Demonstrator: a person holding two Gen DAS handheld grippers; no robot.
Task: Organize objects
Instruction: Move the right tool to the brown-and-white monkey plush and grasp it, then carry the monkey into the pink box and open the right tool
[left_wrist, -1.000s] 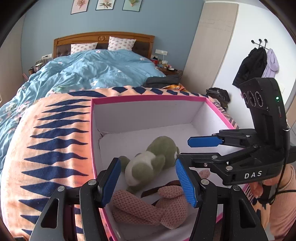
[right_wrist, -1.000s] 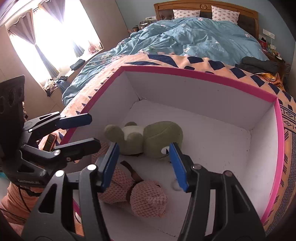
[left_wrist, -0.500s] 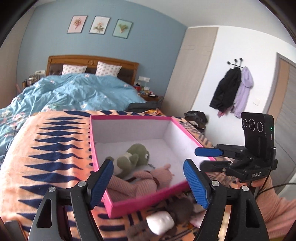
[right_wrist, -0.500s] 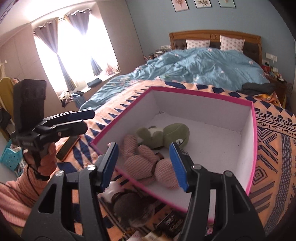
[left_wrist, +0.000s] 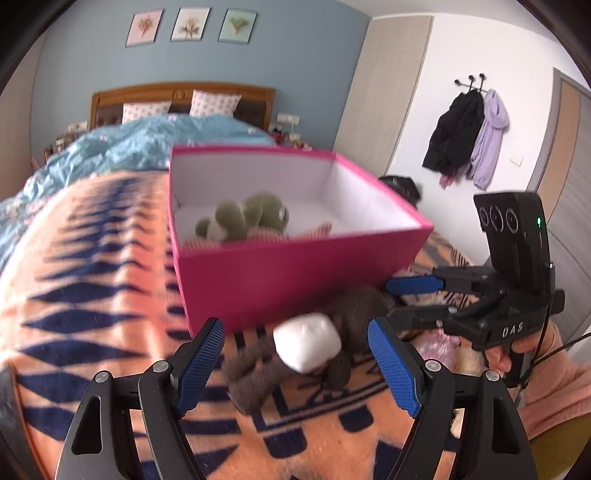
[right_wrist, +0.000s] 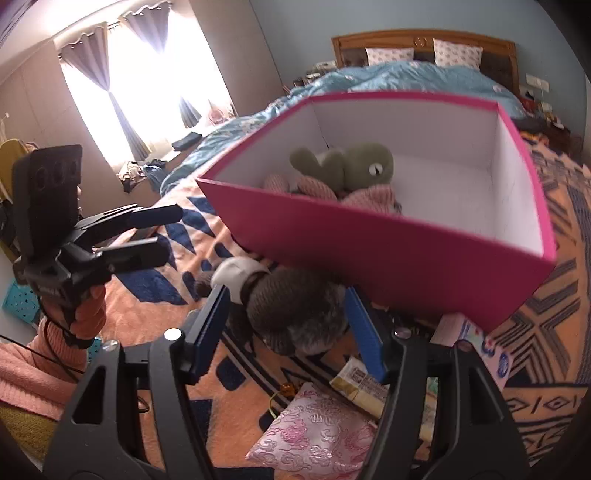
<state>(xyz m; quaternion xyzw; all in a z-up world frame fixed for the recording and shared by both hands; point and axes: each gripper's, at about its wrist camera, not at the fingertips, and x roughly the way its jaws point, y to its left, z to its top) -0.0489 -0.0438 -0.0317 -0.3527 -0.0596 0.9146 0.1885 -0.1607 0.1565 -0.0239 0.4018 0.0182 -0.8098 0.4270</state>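
The pink box (left_wrist: 295, 277) stands on the orange patterned blanket (left_wrist: 92, 295). Inside it lie a green plush (left_wrist: 251, 218) and a pink knitted plush (right_wrist: 314, 188), mostly hidden by the front wall. A brown plush with a white part (left_wrist: 306, 343) lies on the blanket in front of the box. My left gripper (left_wrist: 295, 358) is open just before the brown plush, holding nothing. My right gripper (right_wrist: 288, 317) straddles the brown plush (right_wrist: 291, 314); its jaws are opening and the pads are not pressing. Each gripper shows in the other's view: left gripper (right_wrist: 171, 234), right gripper (left_wrist: 395, 301).
A pink embroidered pouch (right_wrist: 314, 435), a paper packet (right_wrist: 362, 384) and a white-blue pack (right_wrist: 476, 343) lie near the box's front corner. A blue duvet (left_wrist: 147, 147) covers the bed behind. Coats (left_wrist: 465, 136) hang on the right wall. A turquoise basket (right_wrist: 18, 299) sits by the bed.
Both grippers drew back out of the box and sank to its near side. The left jaws widened. The pink plush stayed in the box; the brown plush came into view.
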